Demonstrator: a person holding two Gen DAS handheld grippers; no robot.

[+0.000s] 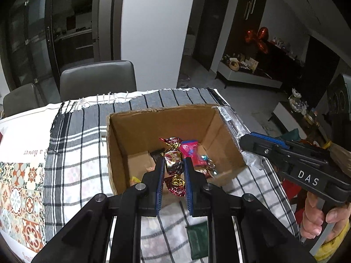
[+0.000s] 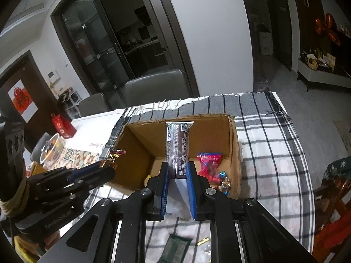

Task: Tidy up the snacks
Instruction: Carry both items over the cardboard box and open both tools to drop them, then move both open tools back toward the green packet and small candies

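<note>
Both grippers loaded above the cardboard box point(image 1: 122, 131)
Left gripper point(image 1: 174, 166) pinches a red-gold foil candy point(image 1: 174, 164) over the box interior; only the right wrist view shows the right gripper point(image 2: 177, 171) clamped on a long dark snack bar point(image 2: 177, 146), and a green packet point(image 2: 175, 247) on the checked cloth point(image 2: 274, 153). A pink packet point(image 1: 189, 151) lies inside the box

"DAS" on right tongs point(image 1: 258, 141)
</note>
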